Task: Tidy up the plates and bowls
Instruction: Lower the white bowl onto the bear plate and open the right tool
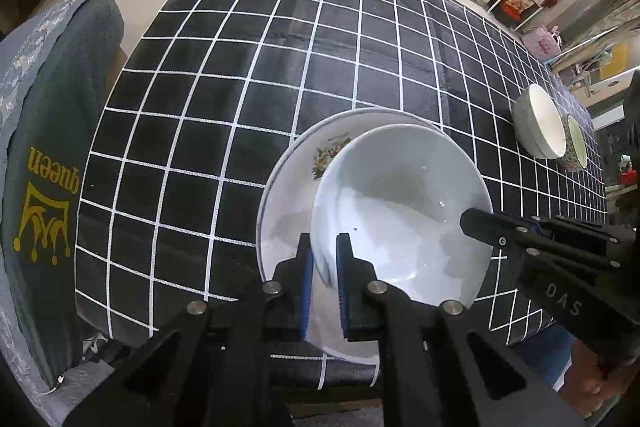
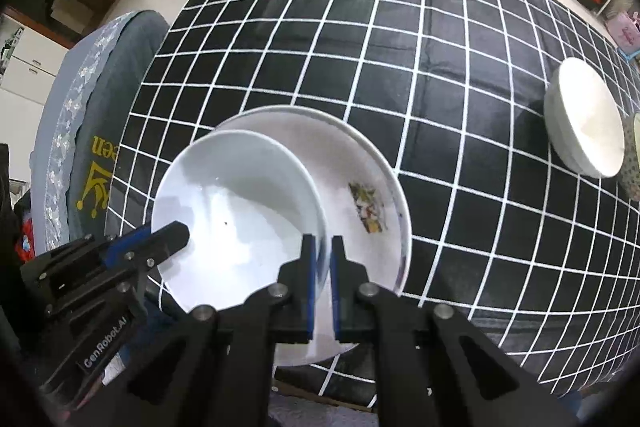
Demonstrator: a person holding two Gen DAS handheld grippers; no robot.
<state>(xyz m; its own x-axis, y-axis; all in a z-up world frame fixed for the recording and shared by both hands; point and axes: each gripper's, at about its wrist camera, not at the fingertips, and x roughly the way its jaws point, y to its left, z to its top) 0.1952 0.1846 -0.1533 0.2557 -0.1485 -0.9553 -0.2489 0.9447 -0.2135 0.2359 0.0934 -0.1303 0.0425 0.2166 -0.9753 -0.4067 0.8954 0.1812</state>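
Left gripper (image 1: 323, 247) and right gripper (image 2: 323, 251) each clamp opposite rim edges of the white bowl (image 1: 400, 211), held over the floral plate (image 1: 288, 195) near the table (image 1: 240, 67) front edge. Two bowls (image 1: 538, 121) stand well apart.

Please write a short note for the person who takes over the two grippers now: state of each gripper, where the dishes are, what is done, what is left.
Left gripper: shut on the near-left rim of the white bowl.
Right gripper: shut on its opposite rim.
The bowl is above the flowered plate, near the table's front edge; contact is unclear.
Two more bowls stand together at the far right on the checked cloth.
Done: bowl brought over the plate.
Left: set it down, release, then probably sort the two bowls.
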